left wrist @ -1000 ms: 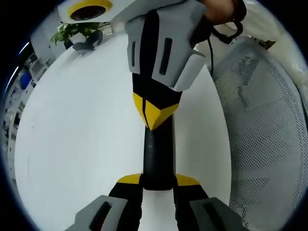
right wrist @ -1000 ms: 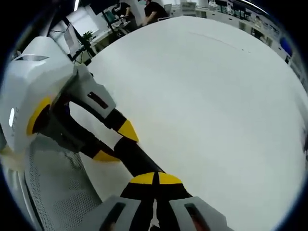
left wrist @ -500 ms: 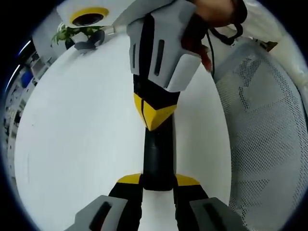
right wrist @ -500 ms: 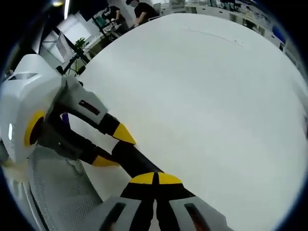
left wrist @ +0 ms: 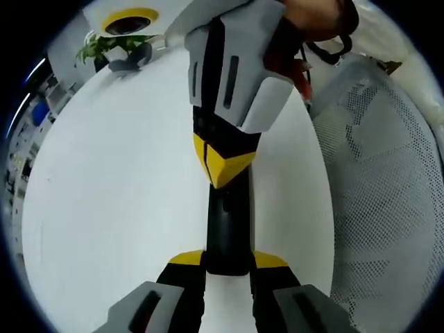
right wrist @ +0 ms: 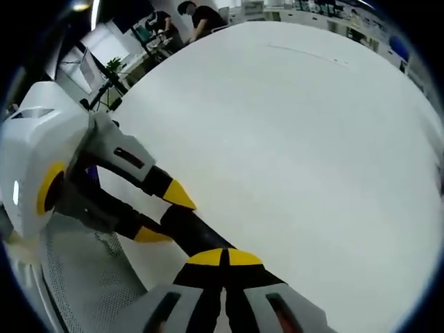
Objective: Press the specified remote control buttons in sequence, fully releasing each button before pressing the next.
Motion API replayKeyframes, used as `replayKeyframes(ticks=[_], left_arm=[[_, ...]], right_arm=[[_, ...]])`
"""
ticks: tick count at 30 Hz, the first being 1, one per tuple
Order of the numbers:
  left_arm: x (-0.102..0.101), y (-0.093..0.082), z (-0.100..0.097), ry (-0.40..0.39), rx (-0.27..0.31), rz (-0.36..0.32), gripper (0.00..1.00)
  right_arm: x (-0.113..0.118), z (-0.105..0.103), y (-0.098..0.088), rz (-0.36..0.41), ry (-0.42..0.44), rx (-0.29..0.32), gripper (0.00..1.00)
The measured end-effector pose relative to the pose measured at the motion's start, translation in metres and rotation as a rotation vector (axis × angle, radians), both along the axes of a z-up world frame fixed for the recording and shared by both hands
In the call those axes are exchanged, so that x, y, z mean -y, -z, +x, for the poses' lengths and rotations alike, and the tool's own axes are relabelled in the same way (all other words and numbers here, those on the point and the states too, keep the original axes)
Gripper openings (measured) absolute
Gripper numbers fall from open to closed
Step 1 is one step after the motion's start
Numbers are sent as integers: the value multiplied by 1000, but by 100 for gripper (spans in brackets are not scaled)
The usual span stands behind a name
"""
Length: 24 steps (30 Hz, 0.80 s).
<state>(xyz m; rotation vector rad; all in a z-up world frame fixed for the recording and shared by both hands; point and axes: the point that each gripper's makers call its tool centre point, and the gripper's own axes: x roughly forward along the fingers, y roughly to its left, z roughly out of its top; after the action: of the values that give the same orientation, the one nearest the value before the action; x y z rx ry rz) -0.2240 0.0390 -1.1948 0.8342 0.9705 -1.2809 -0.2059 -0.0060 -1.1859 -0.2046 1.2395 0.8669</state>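
A slim black remote control (left wrist: 228, 229) is held above the white table (left wrist: 111, 208), and my left gripper (left wrist: 229, 261) is shut on its near end, one yellow-tipped jaw on each side. My right gripper (left wrist: 222, 170) comes in from the top of the left gripper view with its yellow tips shut together, pointing down onto the remote's far end. In the right gripper view, the right gripper (right wrist: 223, 258) is shut with its tips over the remote control (right wrist: 189, 227). The left gripper (right wrist: 165, 215) clamps it from the left. The buttons are hidden.
A white mesh chair back (left wrist: 388, 208) stands close beside the table's edge, and the same mesh chair back (right wrist: 76, 277) also shows in the right gripper view. A potted plant (left wrist: 104, 45) and people (right wrist: 201, 14) at desks lie beyond the far edge. A hand (left wrist: 312, 17) holds the right gripper.
The right gripper view has tilted slightly. Both grippers keep their places on the remote.
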Motion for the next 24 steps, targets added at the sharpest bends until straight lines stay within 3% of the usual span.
replayKeyframes(ticks=[13, 24], left_arm=[[0, 0, 0, 5, -5, -2, 22], [0, 0, 0, 5, -2, -11, 22]], right_arm=[[4, -10, -9, 30, -17, -7, 0], [2, -11, -2, -1, -67, 18, 0]])
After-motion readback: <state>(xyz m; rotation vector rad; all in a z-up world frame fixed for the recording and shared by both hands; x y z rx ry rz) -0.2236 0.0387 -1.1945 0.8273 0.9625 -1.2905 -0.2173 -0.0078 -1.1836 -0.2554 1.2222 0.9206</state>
